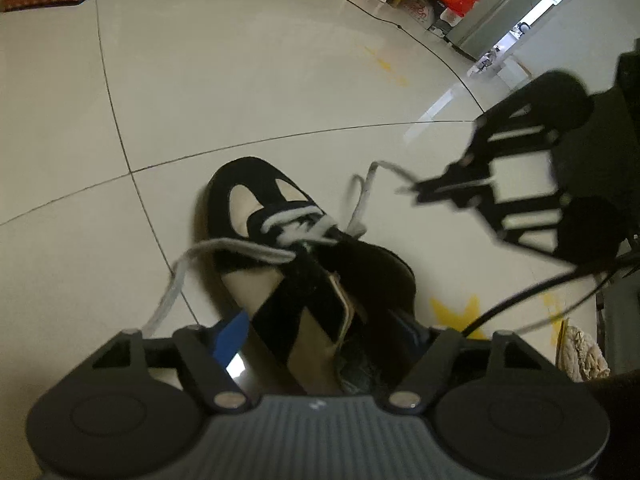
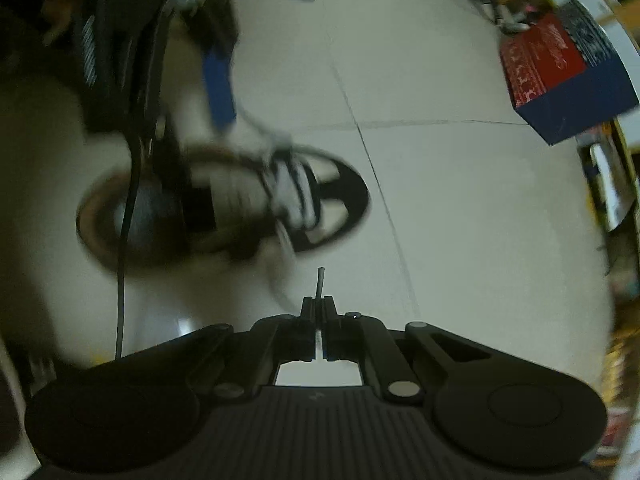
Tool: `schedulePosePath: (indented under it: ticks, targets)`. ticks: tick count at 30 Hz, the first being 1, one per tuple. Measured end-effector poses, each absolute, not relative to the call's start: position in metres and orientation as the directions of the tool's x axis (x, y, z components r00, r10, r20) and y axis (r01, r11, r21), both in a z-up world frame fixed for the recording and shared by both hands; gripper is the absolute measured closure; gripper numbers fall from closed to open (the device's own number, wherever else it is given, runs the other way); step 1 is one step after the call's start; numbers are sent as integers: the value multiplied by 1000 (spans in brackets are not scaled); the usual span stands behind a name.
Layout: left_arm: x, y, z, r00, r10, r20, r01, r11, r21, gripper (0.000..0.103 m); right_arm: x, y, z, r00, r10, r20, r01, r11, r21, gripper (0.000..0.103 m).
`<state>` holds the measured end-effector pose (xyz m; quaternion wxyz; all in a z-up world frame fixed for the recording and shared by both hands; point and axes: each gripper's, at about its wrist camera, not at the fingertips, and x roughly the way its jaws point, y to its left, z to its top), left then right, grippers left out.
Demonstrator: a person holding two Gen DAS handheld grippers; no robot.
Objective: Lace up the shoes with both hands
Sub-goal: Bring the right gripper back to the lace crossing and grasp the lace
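Observation:
A black and beige shoe [image 1: 280, 256] lies on the tiled floor, its white laces crossed over the tongue. My left gripper [image 1: 340, 326] is open, its fingers straddling the shoe's collar from above. One loose lace [image 1: 176, 284] runs from the shoe down past its left finger [image 1: 192, 344], outside the blue pad [image 1: 230, 336]. My right gripper [image 2: 319, 304] is shut on the other lace's tip [image 2: 320, 280]. In the left wrist view this right gripper [image 1: 420, 192] hovers to the right of the shoe, the lace [image 1: 364, 196] looping up to it. The right wrist view is blurred; there the shoe [image 2: 320, 200] lies ahead.
A red patterned box with a blue side [image 2: 560, 64] stands at the right. A black cable [image 1: 400, 28] crosses the far floor. Yellow star stickers [image 1: 456, 312] mark the tiles. A grey cabinet [image 1: 512, 8] and shelves line the back. Another cable [image 2: 124, 220] hangs over the shoe.

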<state>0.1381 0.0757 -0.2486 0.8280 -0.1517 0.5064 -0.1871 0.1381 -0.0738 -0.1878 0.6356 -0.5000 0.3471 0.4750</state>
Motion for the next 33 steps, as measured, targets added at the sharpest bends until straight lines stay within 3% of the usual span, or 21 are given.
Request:
schedulePosePath:
  ticks: [8,12,14,19,25,33]
  targets:
    - [135,69,-243,467,-421,-778,168,906,-389,49,133,-74,-192,246,405,-881,-959,234,-160,100]
    - [136,62,-241,477,-402,-782,198,916,-350,70,135,-76,-198,235,476,-848,-946,314,-85,100]
    - [136,61,-240,488,-394,-779,207,919,-335,72,139,-78,-202,219,506,-834,-938,344,-38,100]
    - [131,73,-241,504,-406,-762,145,910,-388,86,141,-79,-208,206,557,-805,-944,328,-14,100]
    - [134,100,-258,478,-440,-760,-35,855,-517,87,133,-66,-212,199,558,-806,-970,231,-79,100]
    - [133,102,-264,481,-447,-754,-48,846,-531,83,133,-54,-219,162,545,-823,-985,145,-98,100]
